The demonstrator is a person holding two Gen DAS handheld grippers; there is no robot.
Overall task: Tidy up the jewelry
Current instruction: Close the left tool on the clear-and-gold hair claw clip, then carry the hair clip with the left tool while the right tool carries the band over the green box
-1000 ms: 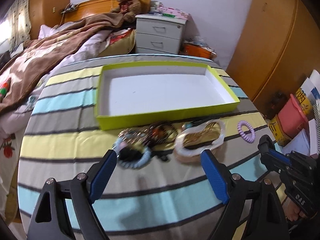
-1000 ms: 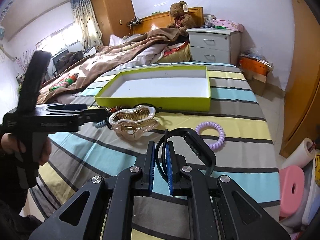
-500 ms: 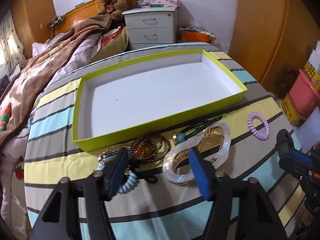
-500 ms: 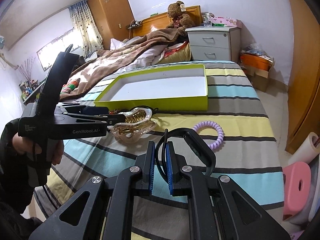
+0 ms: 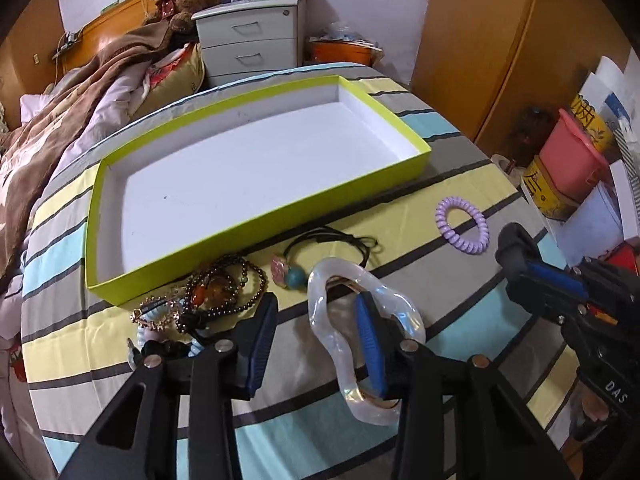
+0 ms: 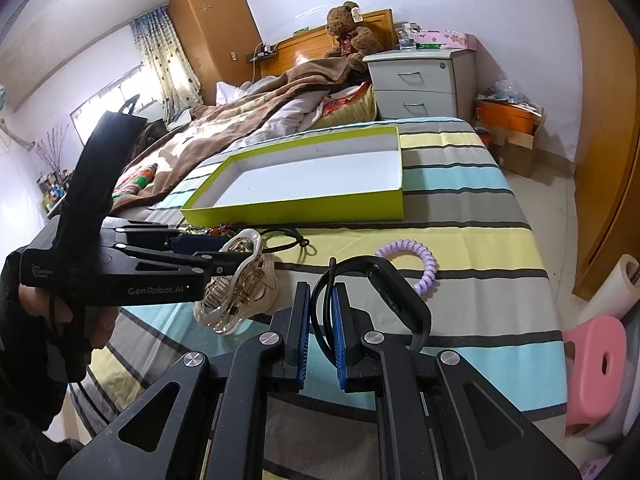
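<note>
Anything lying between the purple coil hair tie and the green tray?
Nothing: in the left wrist view only bare striped bedsheet separates the purple hair tie from the green tray. The black cord lies off to the side.

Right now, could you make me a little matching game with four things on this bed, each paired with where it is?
Things:
1. hair clip
2. tray
3. coil tie
4. black band

Places:
A. lying alone on a yellow stripe, touched by nothing
B. pinched in the right gripper
C. at the far side of the jewelry, nothing in it
D. one side between the closing jaws of the left gripper

Pairs: 1-D, 2-C, 3-A, 4-B
</note>
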